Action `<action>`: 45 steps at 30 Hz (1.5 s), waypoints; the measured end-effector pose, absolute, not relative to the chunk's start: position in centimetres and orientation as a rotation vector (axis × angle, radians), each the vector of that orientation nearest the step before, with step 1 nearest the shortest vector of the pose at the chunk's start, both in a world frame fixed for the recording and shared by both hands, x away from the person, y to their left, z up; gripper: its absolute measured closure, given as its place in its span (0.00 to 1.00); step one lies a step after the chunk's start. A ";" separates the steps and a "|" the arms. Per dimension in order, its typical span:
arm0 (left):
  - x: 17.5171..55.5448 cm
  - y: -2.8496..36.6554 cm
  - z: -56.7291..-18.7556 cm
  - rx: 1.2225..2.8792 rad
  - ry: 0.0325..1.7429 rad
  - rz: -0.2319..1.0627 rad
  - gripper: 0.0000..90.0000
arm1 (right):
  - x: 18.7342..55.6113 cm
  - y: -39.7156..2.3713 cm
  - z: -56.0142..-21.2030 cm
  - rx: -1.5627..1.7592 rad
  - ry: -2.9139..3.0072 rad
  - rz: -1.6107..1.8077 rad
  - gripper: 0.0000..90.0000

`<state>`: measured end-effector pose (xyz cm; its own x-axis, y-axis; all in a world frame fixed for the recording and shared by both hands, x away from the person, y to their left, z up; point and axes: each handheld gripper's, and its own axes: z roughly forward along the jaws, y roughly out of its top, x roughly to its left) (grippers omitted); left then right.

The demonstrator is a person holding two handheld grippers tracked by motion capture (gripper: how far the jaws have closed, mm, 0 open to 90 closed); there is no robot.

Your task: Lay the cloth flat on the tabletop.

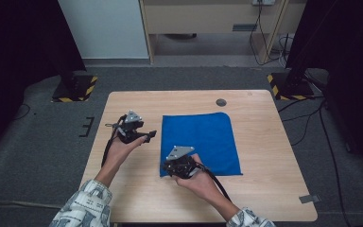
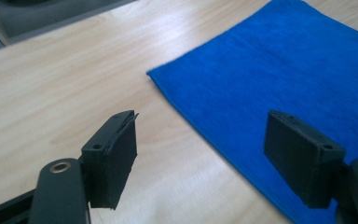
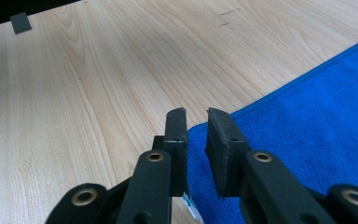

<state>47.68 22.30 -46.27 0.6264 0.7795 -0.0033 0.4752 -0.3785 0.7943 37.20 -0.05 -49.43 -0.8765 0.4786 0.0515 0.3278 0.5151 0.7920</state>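
Left gripper [image 1: 147,135] held level in the left hand [image 1: 123,146], jaws wide apart, nothing between the pads [image 2: 116,158]. Right gripper [image 1: 168,166] tilted downward in the right hand [image 1: 199,182], jaws nearly together, narrow gap visible.

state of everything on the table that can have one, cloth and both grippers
blue square cloth: lying flat on the light wooden table, not folded, near left corner under the right gripper
left gripper: open, jaws wide apart, nothing between them, hovering over bare wood beside the cloth's left edge
right gripper: jaws nearly closed with a narrow gap, at the cloth's corner; whether the pads pinch it cannot be told
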 end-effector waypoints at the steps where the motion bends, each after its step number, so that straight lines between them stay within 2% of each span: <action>1: 48.1 22.1 -46.1 2.046 0.977 0.477 0.28 | 37.2 0.0 -49.4 0.694 2.579 1.290 0.85; 4: 49.4 21.4 -45.8 2.057 0.971 0.474 0.26 | 37.2 0.1 -49.4 0.692 2.583 1.280 0.84; 9: 51.3 20.5 -46.0 2.089 0.969 0.478 0.26 | 36.7 0.2 -49.6 0.664 2.607 1.270 0.90; 12: 52.2 20.2 -46.5 2.093 0.972 0.486 0.27 | 36.5 0.6 -49.9 0.641 2.625 1.242 0.90; 16: 53.2 19.7 -47.0 2.097 0.993 0.486 0.26 | 36.4 0.8 -50.6 0.636 2.630 1.206 0.82; 22: 54.2 19.4 -48.2 2.074 1.007 0.498 0.27 | 36.3 1.3 -51.8 0.630 2.641 1.154 0.62; 26: 54.7 19.3 -49.2 2.081 1.021 0.488 0.27 | 36.3 1.8 -52.6 0.637 2.662 1.116 0.57; 32: 55.1 19.0 -49.9 2.064 1.010 0.489 0.28 | 36.5 1.9 -52.9 0.663 2.643 1.114 0.66; 40: 55.3 19.0 -50.1 2.045 1.008 0.506 0.31 | 36.9 1.7 -52.8 0.713 2.611 1.085 0.97; 45: 55.6 19.1 -50.5 2.026 1.012 0.507 0.33 | 36.7 1.9 -52.8 0.731 2.621 1.107 0.99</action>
